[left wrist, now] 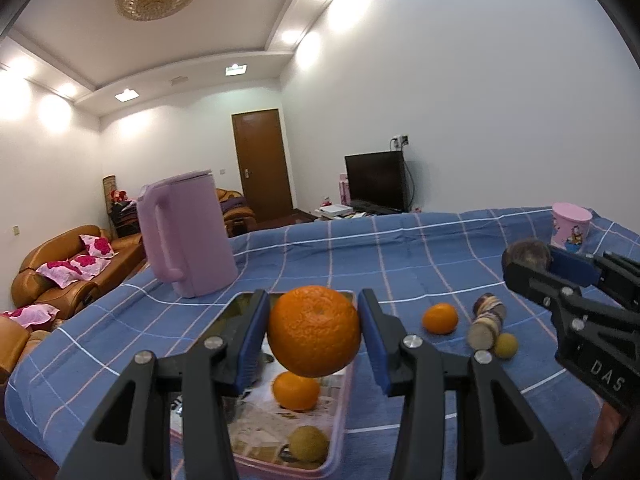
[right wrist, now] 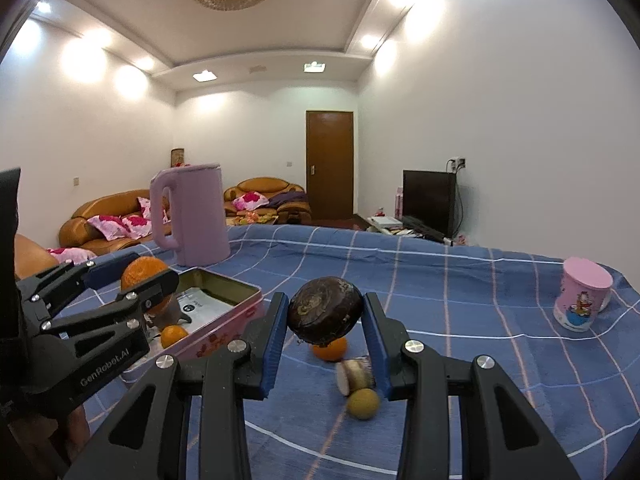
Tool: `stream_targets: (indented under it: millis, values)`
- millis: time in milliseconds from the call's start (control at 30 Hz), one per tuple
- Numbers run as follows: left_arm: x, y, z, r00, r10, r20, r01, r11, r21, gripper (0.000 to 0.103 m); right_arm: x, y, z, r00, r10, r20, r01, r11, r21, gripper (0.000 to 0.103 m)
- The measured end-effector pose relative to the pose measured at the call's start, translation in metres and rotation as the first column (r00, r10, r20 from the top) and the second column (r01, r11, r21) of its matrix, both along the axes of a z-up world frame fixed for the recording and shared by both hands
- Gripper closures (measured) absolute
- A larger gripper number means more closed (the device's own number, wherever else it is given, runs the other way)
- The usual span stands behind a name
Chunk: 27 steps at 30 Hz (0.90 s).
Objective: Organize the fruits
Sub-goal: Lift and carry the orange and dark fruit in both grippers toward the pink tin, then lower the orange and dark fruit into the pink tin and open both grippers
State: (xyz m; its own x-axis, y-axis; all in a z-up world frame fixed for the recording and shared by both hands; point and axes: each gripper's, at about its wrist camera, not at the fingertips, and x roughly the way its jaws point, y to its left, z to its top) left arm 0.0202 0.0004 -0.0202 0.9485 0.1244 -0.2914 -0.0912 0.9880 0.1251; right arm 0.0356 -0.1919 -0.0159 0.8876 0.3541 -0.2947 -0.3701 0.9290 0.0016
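Left tongs (left wrist: 314, 336) clamp a big orange (left wrist: 314, 330) in the air over the pink tray (left wrist: 340, 432), which holds a small orange (left wrist: 296, 392) and a yellow-green fruit (left wrist: 309, 444). Right tongs (right wrist: 326, 312) grip a dark brown round fruit (right wrist: 326, 310) above the blue checked counter (right wrist: 460, 344), where another orange (right wrist: 330, 350), a cut brown piece (right wrist: 354, 374) and a yellowish fruit (right wrist: 363, 403) lie just beside each other.

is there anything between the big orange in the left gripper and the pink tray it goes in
Nothing visible blocks it. The big orange, held in the left gripper, hangs right over the open pink tray. Below it a small orange and a yellow-green fruit already lie in the tray, with bare floor beside them.
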Motion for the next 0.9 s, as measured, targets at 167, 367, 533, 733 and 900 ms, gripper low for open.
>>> stream_targets:
  millis: [167, 367, 533, 733, 900]
  values:
    - [0.004, 0.016, -0.001, 0.999, 0.032, -0.020, -0.032, 0.999, -0.005, 0.056, 0.006, 0.019, -0.002, 0.999, 0.039, -0.022, -0.040, 0.999, -0.022, 0.063]
    - [0.008, 0.030, -0.003, 0.997, 0.065, -0.038, -0.066, 0.998, -0.005, 0.056, 0.013, 0.035, -0.002, 0.996, 0.079, -0.033, -0.080, 0.996, -0.031, 0.063]
    - [0.011, 0.043, -0.006, 0.994, 0.092, -0.060, -0.092, 0.996, 0.002, 0.056, 0.016, 0.051, -0.002, 0.994, 0.105, -0.038, -0.107, 0.994, -0.036, 0.063]
    - [0.018, 0.058, -0.010, 0.988, 0.126, -0.089, -0.127, 0.992, 0.003, 0.056, 0.023, 0.069, -0.002, 0.989, 0.142, -0.051, -0.144, 0.989, -0.045, 0.063]
    - [0.022, 0.070, -0.014, 0.983, 0.143, -0.113, -0.144, 0.990, 0.005, 0.056, 0.029, 0.085, -0.002, 0.984, 0.169, -0.064, -0.172, 0.984, -0.052, 0.063]
